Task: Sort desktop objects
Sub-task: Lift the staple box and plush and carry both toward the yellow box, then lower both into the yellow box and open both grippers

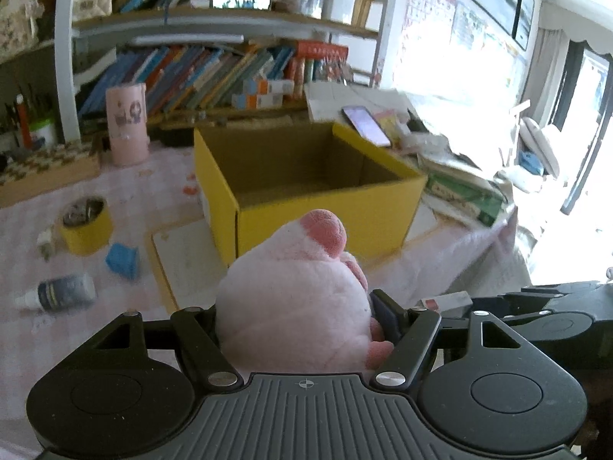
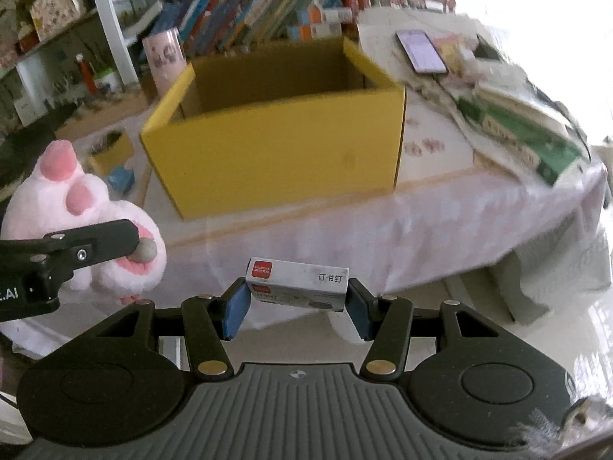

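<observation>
At frame bottom, I'm clamping the plush toy in the left gripper and the staple box in the right gripper, both heading for the yellow box mid-frame on the bench for sorting.

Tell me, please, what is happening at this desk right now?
A person is tidying the desk with a pair of hand-held tongs. The left tongs are shut on a pink plush toy, and the right tongs are shut on a small white staple box. Both are held in front of an open yellow cardboard box, which looks empty inside. A tape roll, a small bottle and a blue item still lie on the tablecloth.
</observation>
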Demonstrator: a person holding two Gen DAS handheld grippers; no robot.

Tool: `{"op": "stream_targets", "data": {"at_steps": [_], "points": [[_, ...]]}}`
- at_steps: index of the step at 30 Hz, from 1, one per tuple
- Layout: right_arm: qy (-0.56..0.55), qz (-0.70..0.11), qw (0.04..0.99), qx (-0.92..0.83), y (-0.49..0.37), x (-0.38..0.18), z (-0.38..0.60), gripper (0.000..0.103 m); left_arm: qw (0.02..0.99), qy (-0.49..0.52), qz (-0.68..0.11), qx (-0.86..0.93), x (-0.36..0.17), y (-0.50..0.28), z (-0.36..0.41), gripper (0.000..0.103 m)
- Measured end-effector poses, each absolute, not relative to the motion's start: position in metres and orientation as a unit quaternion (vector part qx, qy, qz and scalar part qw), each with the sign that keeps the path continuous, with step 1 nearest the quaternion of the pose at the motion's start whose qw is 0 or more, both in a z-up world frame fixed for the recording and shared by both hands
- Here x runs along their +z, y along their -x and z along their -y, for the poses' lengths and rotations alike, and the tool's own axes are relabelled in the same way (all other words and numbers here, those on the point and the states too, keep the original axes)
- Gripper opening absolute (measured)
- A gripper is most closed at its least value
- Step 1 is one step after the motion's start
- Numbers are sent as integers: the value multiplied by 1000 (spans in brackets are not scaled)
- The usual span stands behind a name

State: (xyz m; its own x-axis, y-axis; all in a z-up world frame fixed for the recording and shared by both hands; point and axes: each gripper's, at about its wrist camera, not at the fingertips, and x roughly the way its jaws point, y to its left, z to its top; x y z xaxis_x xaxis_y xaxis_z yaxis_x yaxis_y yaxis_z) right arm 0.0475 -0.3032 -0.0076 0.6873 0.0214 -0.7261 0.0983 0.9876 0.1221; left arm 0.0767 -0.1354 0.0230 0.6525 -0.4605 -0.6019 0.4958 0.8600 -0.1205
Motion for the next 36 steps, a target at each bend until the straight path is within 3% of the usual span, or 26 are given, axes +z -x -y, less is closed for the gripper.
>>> {"op": "stream_targets", "data": {"at_steps": [19,36], "points": [[-13,-284,958,33,-125,64,363,52,955,-4,-213,-207,77,-131,182,73],[76,-291,950,83,-213,53,375,52,957,-81,-239,-144,46,-195,223,73]]}}
